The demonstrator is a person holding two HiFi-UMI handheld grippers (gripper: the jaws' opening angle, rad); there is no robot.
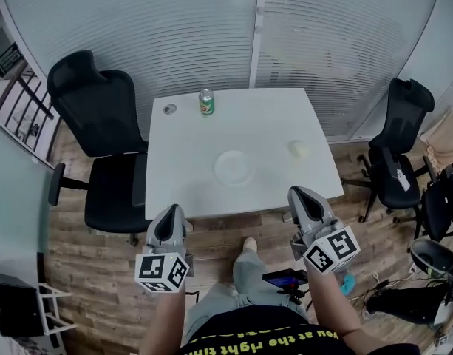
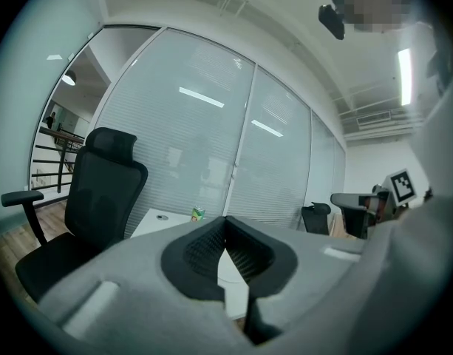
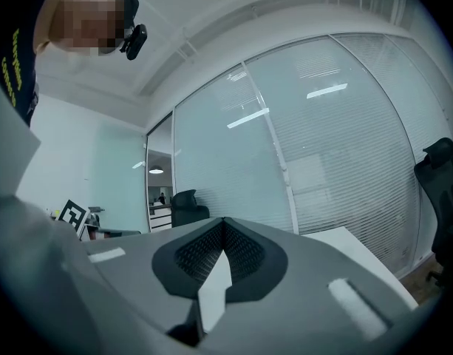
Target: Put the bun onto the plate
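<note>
Bun point(image 1: 298, 149) lies right of the plate point(image 1: 233, 167) on the bench point(image 1: 183, 170), nearer my right fingers point(image 1: 300, 196) than my left fingers point(image 1: 169, 213); both closed, empty.

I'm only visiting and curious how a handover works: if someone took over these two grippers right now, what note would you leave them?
Left gripper: jaws shut, nothing in them, just short of the table's near edge.
Right gripper: jaws shut, nothing in them, also at the near edge.
Bun: untouched on the white table, right side.
Plate: bare, mid-table, left of the bun.
Done: nothing yet.
Left: open a gripper, pick up the bun and set it on the plate. The right gripper looks nearer.
</note>
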